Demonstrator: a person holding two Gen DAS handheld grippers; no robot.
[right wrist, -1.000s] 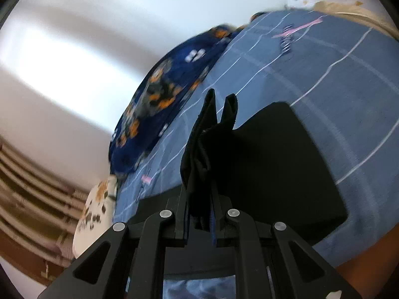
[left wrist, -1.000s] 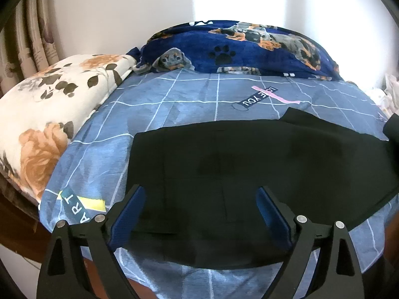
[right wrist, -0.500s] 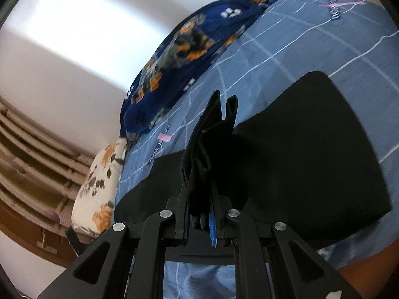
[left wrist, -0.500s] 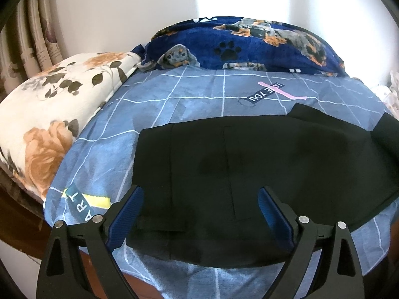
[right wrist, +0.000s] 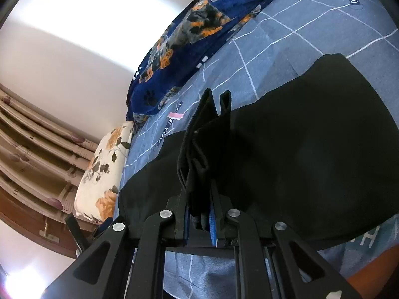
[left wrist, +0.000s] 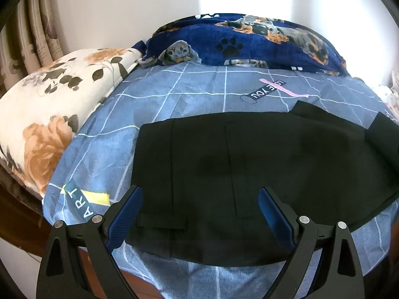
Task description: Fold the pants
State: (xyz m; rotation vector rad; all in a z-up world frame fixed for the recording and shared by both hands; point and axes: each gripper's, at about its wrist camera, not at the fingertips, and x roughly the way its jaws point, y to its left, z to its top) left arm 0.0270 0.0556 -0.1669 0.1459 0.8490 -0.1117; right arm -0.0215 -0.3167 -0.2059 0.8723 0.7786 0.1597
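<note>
White wall and a striped curtain (left wrist: pixel 27 32) stand behind a bed with a blue checked sheet (left wrist: pixel 199 92); a flowered pillow (left wrist: pixel 49 114) lies at its left side and a dark blue dog-print blanket (left wrist: pixel 249 42) along the far edge. Black pants (left wrist: pixel 249 164) lie spread flat across the near part of the bed, reaching almost to its near edge.

Judging from the cloth, the fold along the length is in hand. One end of the pants is lifted and bunched in the right gripper (right wrist: pixel 200 220), whose jaws stand narrow and clamp several layers of the fabric. The left gripper (left wrist: pixel 200 214) hangs over the near edge of the pants with its jaws wide and nothing between them; its blue pads (left wrist: pixel 129 214) do not seem to press on the cloth.

The next move probably calls for carrying the held end across and laying it on the flat part, edges matched, while the left gripper may pin the cloth so it does not slide.

Only the left wrist view shows the whole flat part with its seams and a small flap near the edge. Only the right wrist view shows the grip itself and the raised fold. There the left gripper (right wrist: pixel 99 226) is only partly seen, low beside the pillow.
</note>
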